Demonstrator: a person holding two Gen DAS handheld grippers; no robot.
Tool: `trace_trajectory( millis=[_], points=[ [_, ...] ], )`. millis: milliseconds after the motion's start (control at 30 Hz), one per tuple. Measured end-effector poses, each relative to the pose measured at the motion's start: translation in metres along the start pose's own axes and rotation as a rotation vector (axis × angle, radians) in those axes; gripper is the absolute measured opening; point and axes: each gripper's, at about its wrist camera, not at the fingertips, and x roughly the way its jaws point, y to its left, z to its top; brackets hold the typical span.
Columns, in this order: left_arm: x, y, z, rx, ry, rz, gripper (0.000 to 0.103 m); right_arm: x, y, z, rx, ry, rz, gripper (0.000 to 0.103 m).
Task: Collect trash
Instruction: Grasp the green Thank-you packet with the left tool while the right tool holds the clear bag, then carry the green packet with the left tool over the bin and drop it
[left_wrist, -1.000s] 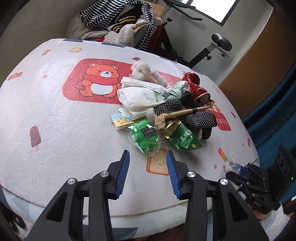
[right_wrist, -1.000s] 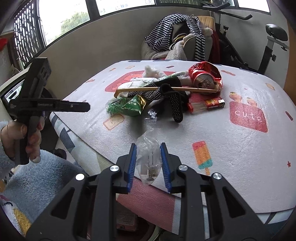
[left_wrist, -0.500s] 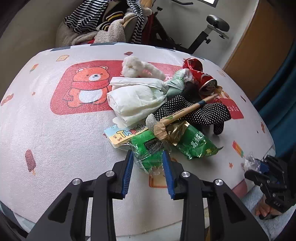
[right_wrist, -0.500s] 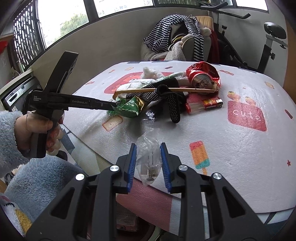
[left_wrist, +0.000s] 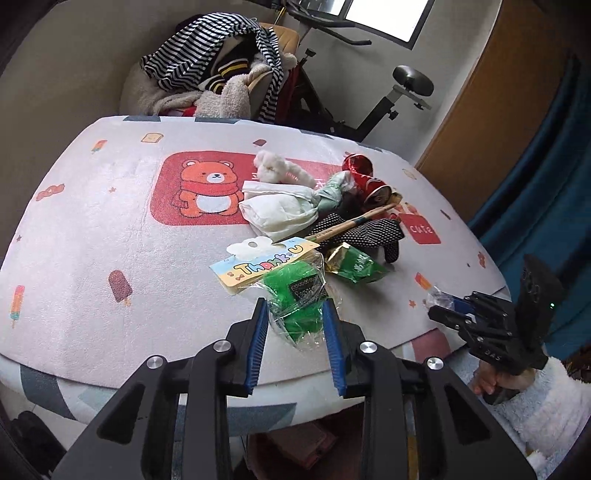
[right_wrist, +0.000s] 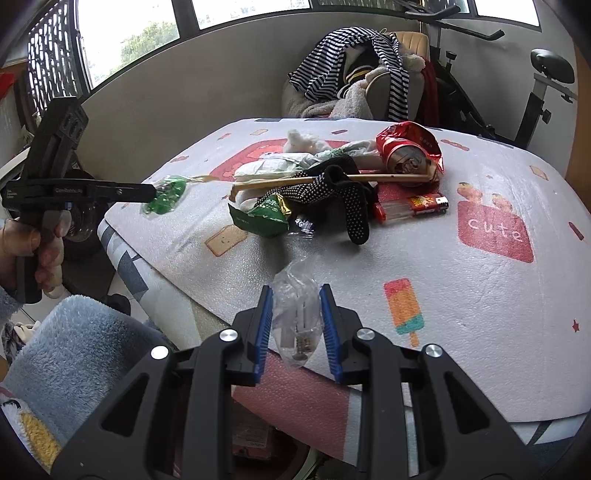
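My left gripper (left_wrist: 297, 325) is shut on a green crinkly packet (left_wrist: 295, 291) with a "Thank U" card header, held just above the table's near edge. From the right wrist view the packet (right_wrist: 166, 194) hangs in the air from that gripper (right_wrist: 147, 192). My right gripper (right_wrist: 296, 325) is shut on a clear plastic bag (right_wrist: 297, 314) over the table edge. On the table lies a pile: white tissue paper (left_wrist: 280, 210), a black dotted sock (right_wrist: 332, 188), a wooden stick (right_wrist: 325, 181), a red can in a wrapper (right_wrist: 406, 151), a green snack wrapper (right_wrist: 266, 216) and a lighter (right_wrist: 424, 203).
The padded table mat (left_wrist: 92, 229) carries a bear print. Behind it stand a chair heaped with striped clothes (left_wrist: 221, 74) and an exercise bike (left_wrist: 406, 85). A pink box (left_wrist: 295, 443) sits under the table edge. A fleecy sleeve (right_wrist: 74, 343) is at the lower left.
My left gripper went forward to the green packet, closed on it and lifted it away from the pile. My right gripper kept still with the clear bag.
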Motion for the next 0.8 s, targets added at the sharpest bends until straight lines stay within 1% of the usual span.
trace_trajectory(
  millis=[100, 200, 367, 500, 667, 800],
  points=[
    [-0.018, -0.009, -0.015, 0.002, -0.02, -0.066, 0.03, -0.002, 0.001, -0.002, -0.001, -0.008, 0.002, 0.029],
    [-0.028, -0.021, -0.033, 0.029, -0.02, -0.101, 0.03, -0.005, 0.002, -0.003, -0.005, -0.016, 0.003, 0.029],
    [-0.033, -0.041, -0.064, 0.112, 0.008, -0.103, 0.03, -0.018, 0.009, -0.004, -0.021, -0.042, -0.004, 0.029],
    [-0.034, -0.051, -0.086, 0.173, 0.035, -0.116, 0.03, -0.037, 0.017, -0.006, -0.029, -0.061, 0.029, 0.029],
    [-0.026, -0.057, -0.107, 0.236, 0.094, -0.156, 0.03, -0.057, 0.034, -0.015, -0.034, -0.074, 0.071, 0.029],
    [-0.013, -0.062, -0.122, 0.259, 0.141, -0.143, 0.03, -0.057, 0.047, -0.022, -0.045, -0.065, 0.068, 0.029]
  ],
)
